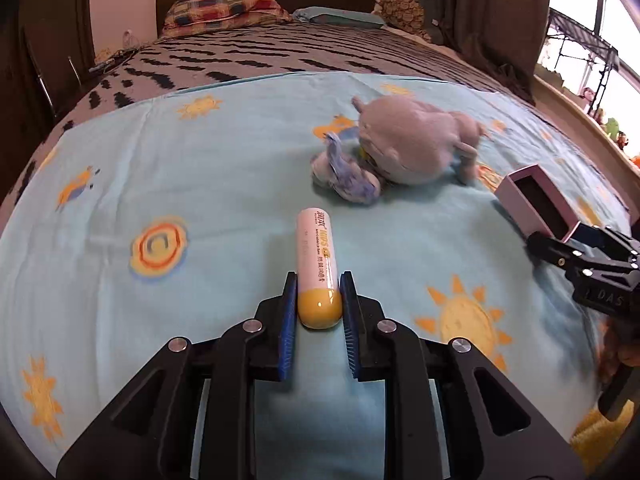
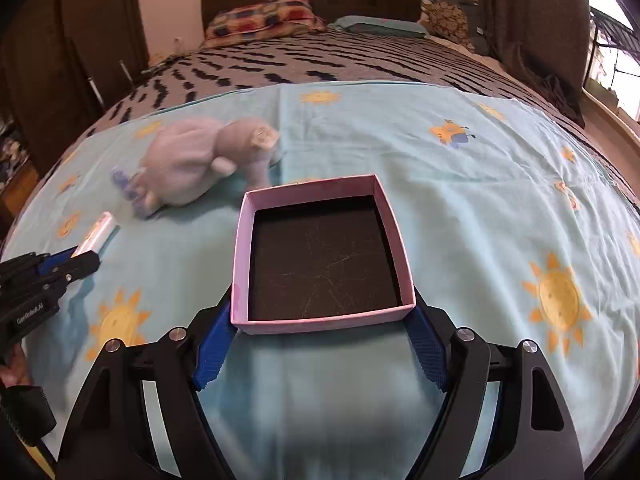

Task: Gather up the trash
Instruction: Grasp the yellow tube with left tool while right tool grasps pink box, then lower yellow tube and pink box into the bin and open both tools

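My left gripper (image 1: 319, 280) is shut on a white tube with a yellow cap (image 1: 318, 256), gripped at the cap end, over the light blue sheet. My right gripper (image 2: 324, 312) is shut on a pink open box with a dark bottom (image 2: 324, 256), held by its two side walls; nothing lies in the box. The box also shows at the right of the left wrist view (image 1: 536, 204). The tube and left gripper (image 2: 86, 258) show at the left of the right wrist view. A crumpled blue and white wrapper (image 1: 348, 176) lies against a blue plush toy (image 1: 412, 140).
The light blue sheet with sun prints (image 1: 160, 184) covers the near part of a bed. A striped blanket (image 1: 260, 56), pillows (image 1: 224, 8) and a dark headboard lie beyond. A window ledge (image 1: 592, 132) runs along the right.
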